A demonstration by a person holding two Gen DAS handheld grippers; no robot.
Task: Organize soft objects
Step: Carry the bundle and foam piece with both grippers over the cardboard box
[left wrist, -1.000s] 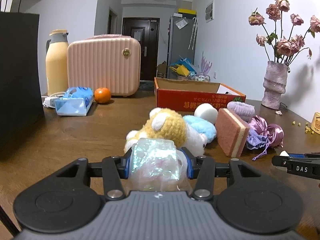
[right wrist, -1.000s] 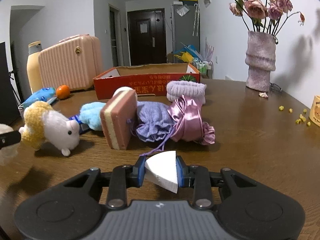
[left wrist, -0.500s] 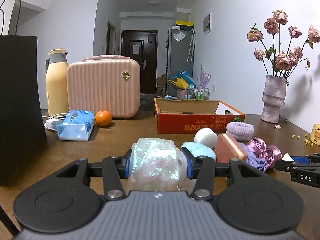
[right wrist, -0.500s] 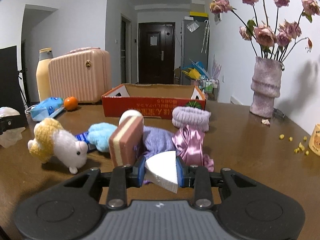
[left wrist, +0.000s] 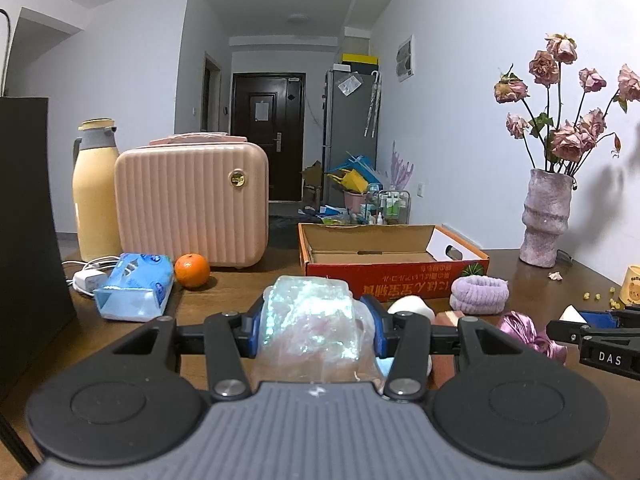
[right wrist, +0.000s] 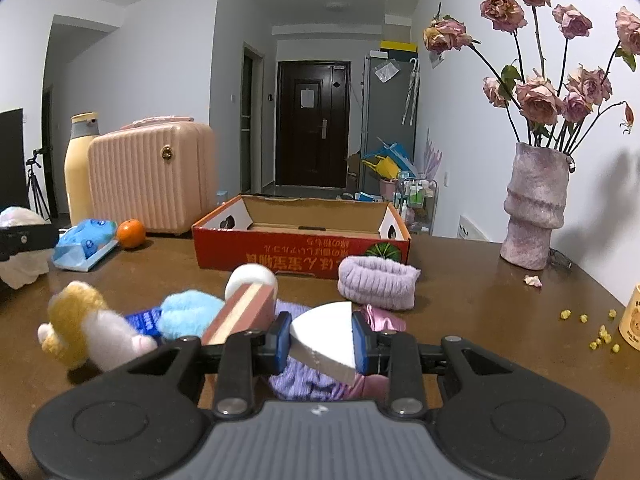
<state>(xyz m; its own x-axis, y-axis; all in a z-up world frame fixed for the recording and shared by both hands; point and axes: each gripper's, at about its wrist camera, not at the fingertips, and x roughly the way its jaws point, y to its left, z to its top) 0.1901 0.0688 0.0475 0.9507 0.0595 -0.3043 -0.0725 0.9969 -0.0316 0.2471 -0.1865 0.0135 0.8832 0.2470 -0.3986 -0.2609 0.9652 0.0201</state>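
Left tongs (left wrist: 316,322) clamped on an iridescent plastic pouch (left wrist: 310,320), lifted above the worktop (left wrist: 240,292). Ahead and slightly right of them, red cardboard box (left wrist: 394,276), open and empty. Right tongs (right wrist: 320,342) pinched tight on a white foam wedge (right wrist: 326,338). Just beyond and left of these: striped sponge (right wrist: 240,314), blue fluffy piece (right wrist: 190,318), yellow plush toy (right wrist: 86,328). Ahead right, lilac headband (right wrist: 378,282), touching the box front.
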